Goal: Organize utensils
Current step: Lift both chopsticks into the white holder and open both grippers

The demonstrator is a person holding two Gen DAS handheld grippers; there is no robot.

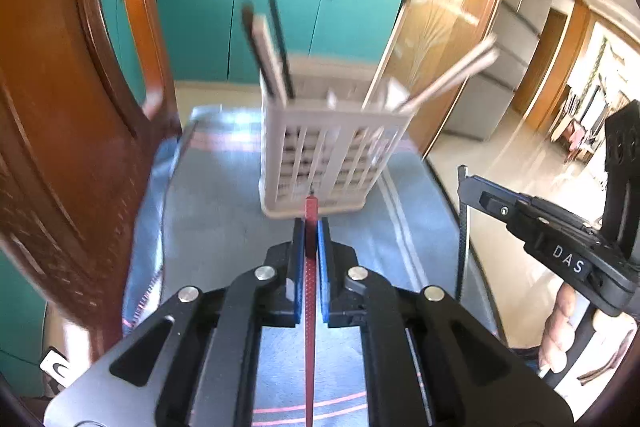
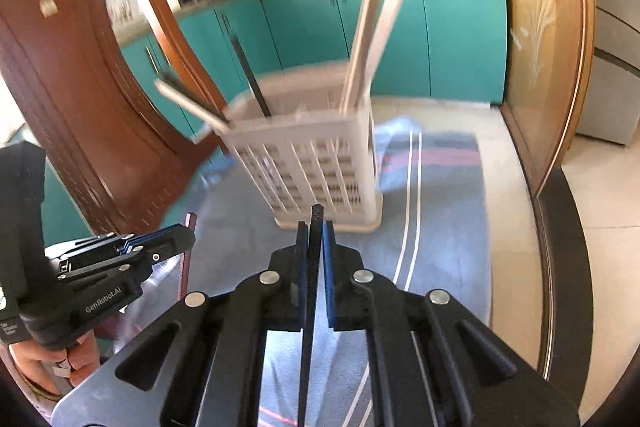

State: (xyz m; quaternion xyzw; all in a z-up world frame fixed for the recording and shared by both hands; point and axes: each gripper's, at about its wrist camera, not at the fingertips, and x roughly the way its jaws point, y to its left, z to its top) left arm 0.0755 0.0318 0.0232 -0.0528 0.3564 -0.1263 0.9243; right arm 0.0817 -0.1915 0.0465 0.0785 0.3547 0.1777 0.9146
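Blue cloth [image 1: 224, 187] on table w/ white basket [image 1: 328, 155]; left gripper [image 1: 311, 227] clenched on red stick [image 1: 310, 291], prob. chopstick, right gripper [image 2: 316, 231] on black stick [image 2: 310, 307].

Each fisheye camera sits just behind its own fingers, looking forward and slantwise down over the cloth-covered surface [image 1: 224, 187]. Both face the white slotted caddy [image 1: 328, 151] close ahead, with the teal cabinets [image 2: 452, 31] behind. The left view catches the right gripper [image 1: 466, 183] at its right edge; the right view shows the left gripper [image 2: 188, 233] at its left.
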